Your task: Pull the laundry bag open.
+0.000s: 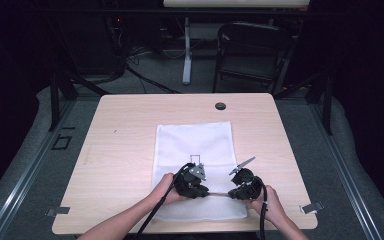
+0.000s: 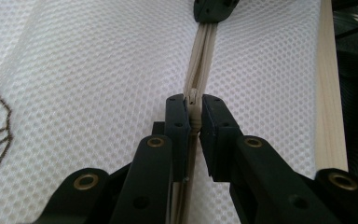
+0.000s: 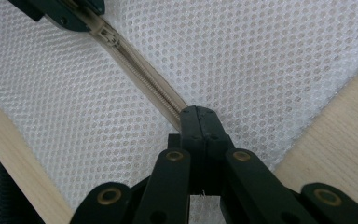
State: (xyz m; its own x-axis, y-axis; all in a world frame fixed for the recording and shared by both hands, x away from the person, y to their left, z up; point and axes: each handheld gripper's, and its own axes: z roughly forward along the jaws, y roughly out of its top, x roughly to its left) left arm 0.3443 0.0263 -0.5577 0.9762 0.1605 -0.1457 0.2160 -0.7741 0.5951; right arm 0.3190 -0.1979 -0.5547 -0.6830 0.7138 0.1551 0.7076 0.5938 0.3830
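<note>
1. the left gripper [image 2: 193,119] has its black jaws clamped on the small beige zipper slider [image 2: 193,100], which sits right between its pads at the tips.
2. the right gripper [image 3: 196,122] has its jaws pressed fully together on the end of the beige zipper tape [image 3: 144,74], pinning it just ahead of its tips.
3. just past the left gripper's tips, the zipper runs straight ahead, taut, to the right gripper; seen from the right gripper, it stretches up and away to the left gripper at the far end.
4. to either side of both sets of jaws lies the flat white mesh laundry bag [image 1: 192,145], whose near edge carries the zipper; in the high view the two grippers face each other tip to tip along that edge.
5. beyond and under the bag is the light wooden table [image 1: 125,125], with a strip of it close beside each gripper.
6. step in hand, as i judge it: working the zipper, one side anchoring, the other holding the slider.
7. the next move likely calls for drawing the slider steadily along the tape while the right gripper keeps the tape tight, so the mesh does not bunch or snag.
</note>
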